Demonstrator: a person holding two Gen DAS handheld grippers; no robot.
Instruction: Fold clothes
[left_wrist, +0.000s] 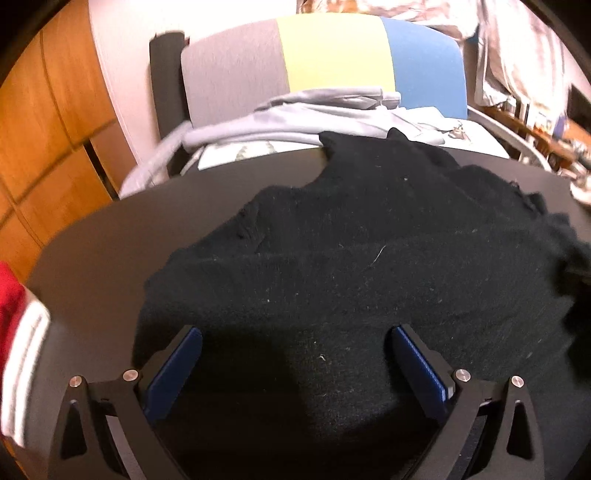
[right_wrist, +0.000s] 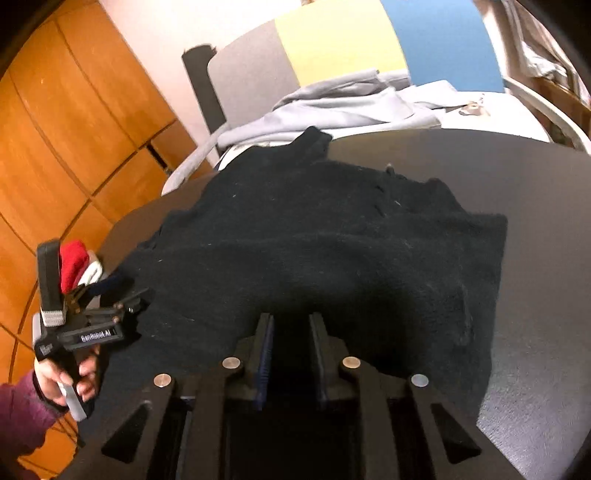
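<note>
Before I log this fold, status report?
Left gripper open over black sweater. Right gripper narrow, nothing visibly pinched. Sweater on table; red-white garment at left edge.

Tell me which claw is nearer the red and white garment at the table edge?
Left. The left claw sits right beside the red and white garment, over the black sweater's near-left corner. The right claw is over the sweater's near edge, farther off.

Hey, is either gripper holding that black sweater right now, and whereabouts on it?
Left gripper: nothing held, jaws wide open over the black knit sweater. Right gripper: jaws nearly closed at the sweater's near edge, but whether fabric is pinched cannot be told.
</note>
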